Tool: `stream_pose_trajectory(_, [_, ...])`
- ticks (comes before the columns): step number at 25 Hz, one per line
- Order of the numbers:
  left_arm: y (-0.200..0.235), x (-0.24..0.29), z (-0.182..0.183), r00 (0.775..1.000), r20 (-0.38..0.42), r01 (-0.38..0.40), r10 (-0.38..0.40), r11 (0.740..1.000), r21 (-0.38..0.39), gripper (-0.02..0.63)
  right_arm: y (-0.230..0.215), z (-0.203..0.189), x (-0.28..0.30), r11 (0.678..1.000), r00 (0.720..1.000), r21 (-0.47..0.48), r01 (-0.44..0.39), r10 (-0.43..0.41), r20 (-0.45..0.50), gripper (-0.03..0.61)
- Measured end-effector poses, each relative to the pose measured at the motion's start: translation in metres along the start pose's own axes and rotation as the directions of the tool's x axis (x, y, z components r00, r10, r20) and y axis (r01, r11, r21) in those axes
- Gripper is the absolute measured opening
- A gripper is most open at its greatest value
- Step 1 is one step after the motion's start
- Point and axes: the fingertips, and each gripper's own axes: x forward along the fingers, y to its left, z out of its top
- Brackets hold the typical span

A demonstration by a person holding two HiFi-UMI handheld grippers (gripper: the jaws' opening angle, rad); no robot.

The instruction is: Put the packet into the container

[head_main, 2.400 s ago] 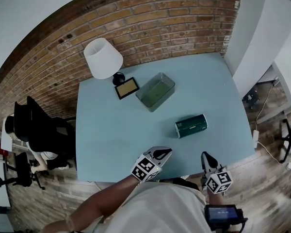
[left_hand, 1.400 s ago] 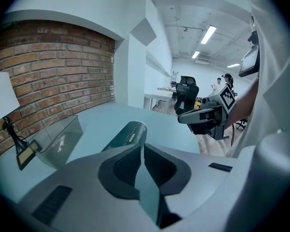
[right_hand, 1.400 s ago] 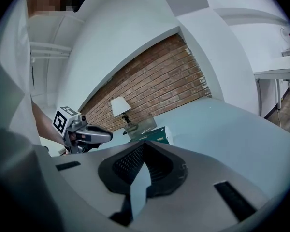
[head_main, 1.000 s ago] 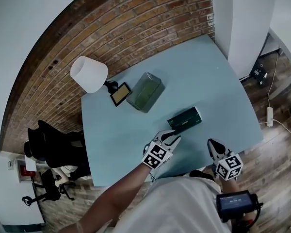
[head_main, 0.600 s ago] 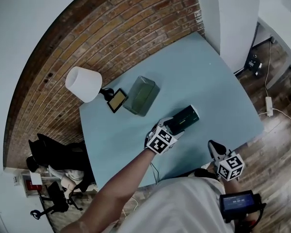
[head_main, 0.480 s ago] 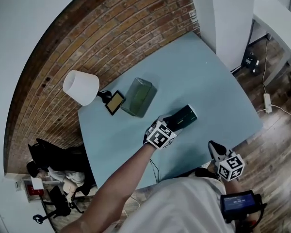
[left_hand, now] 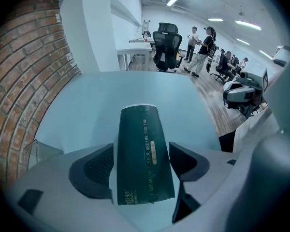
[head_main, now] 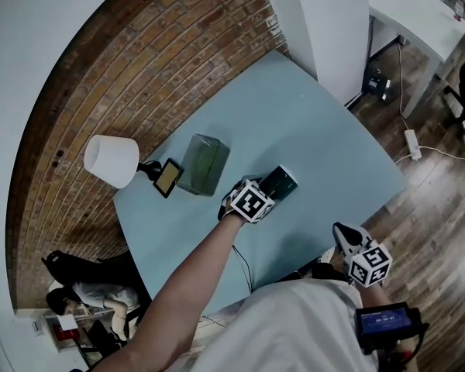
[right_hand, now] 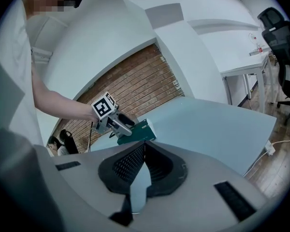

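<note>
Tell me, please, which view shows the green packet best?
The left gripper view: the packet sits large between the left gripper's opening jaws. The head view shows it small; the right gripper view, far off, partly hidden.

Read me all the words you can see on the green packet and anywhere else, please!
"TENDER DREAMS FOR YOU": runs lengthwise along the dark green packet, seen in the left gripper view.
Gold oval label on the packet: print too small to read.
Logo at the packet's near end: blurred, unreadable.
Screen at the person's waist, in the head view: too small to read.
</note>
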Motion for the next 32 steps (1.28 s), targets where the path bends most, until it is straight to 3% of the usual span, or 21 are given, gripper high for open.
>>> stream_pose_trajectory(9, [-0.002, 0.011, -0.004, 0.999, -0.045, -0.002, 0.002, 1.000, 0.010, 0.348, -0.003, -0.004, -0.009, 1.000, 1.000, 0.018, 0.024, -0.024, 0.016, 0.009])
stream_pose_trajectory(16, [-0.007, 0.004, -0.010, 0.999, -0.028, -0.017, 0.016, 1.000, -0.013, 0.290, 0.001, -0.006, -0.013, 1.000, 1.000, 0.013, 0.025, -0.025, 0.007, 0.009])
stream_pose_trajectory(25, [-0.011, -0.018, -0.032, 1.000, 0.020, -0.015, 0.017, 0.994, -0.109, 0.285, 0.011, 0.006, 0.007, 0.998, 1.000, -0.053, -0.028, 0.027, -0.011, 0.009])
stream_pose_trajectory(32, [-0.027, -0.045, -0.031, 0.995, 0.097, -0.015, 0.029, 0.990, -0.139, 0.285, 0.026, 0.015, 0.024, 0.991, 0.995, -0.096, -0.097, 0.093, -0.043, 0.009])
